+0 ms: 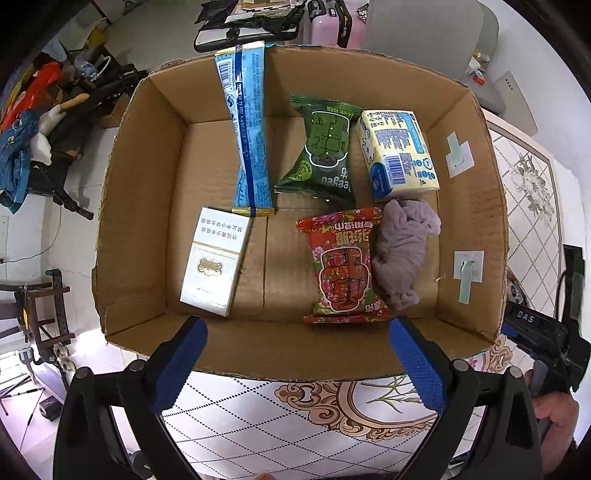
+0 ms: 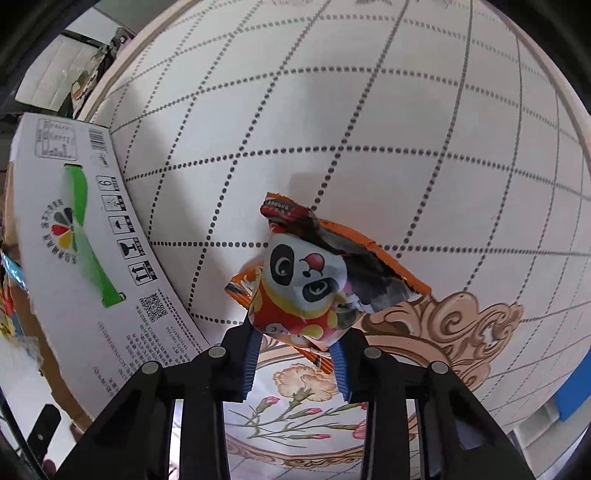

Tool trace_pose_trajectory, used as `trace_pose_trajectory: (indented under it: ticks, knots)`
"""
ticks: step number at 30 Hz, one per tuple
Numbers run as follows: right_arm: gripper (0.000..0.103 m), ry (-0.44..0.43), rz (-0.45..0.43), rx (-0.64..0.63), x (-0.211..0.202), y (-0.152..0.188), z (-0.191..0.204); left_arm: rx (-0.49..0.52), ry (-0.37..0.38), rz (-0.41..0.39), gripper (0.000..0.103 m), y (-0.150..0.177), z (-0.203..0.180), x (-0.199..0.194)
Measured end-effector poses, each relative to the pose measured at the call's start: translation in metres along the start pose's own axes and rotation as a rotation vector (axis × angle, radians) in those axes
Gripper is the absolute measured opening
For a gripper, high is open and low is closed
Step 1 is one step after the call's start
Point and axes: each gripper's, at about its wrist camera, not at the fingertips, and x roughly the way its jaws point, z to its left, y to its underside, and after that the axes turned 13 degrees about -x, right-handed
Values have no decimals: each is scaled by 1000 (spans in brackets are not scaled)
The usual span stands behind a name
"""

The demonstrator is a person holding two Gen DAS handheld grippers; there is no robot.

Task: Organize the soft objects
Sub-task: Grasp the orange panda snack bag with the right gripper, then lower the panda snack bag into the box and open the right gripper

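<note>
A cardboard box (image 1: pixel 140 206) sits on the patterned table. In it lie a long blue packet (image 1: pixel 245 129), a green pouch (image 1: pixel 325 147), a yellow-and-blue tissue pack (image 1: pixel 400 155), a red floral pouch (image 1: pixel 341 266), a crumpled mauve cloth (image 1: pixel 402 251) and a white box (image 1: pixel 214 262). My left gripper (image 1: pixel 297 362) is open and empty above the box's near wall. My right gripper (image 2: pixel 295 350) is shut on a panda-print snack pouch (image 2: pixel 306 280), held above the tablecloth beside the box's white outer wall (image 2: pixel 92 229).
The tablecloth (image 2: pixel 332 129) has a dotted lattice and floral border. A green strap handle (image 2: pixel 88 236) hangs on the box's outer side. Clutter, luggage and a chair stand beyond the box (image 1: pixel 251 22). The other gripper and hand show at the right edge (image 1: pixel 546 350).
</note>
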Motion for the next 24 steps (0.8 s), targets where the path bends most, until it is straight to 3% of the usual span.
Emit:
trace_pose_trajectory:
  ticks: [7, 12, 16, 19, 24]
  knots:
    - [35, -34, -108, -95, -64, 15, 25, -11, 22, -15, 101, 7, 7, -14]
    - [35, -82, -184, -229, -125, 24, 65, -19, 39, -57, 101, 9, 18, -40]
    - [35, -127, -193, -357, -153, 30, 107, -30, 45, -97, 101, 6, 35, -63]
    - [35, -165, -169, -454, -153, 34, 151, -47, 37, -113, 101, 0, 53, -72]
    - [35, -158, -121, -600, -132, 45, 218, -72, -13, -133, 101, -10, 78, -72]
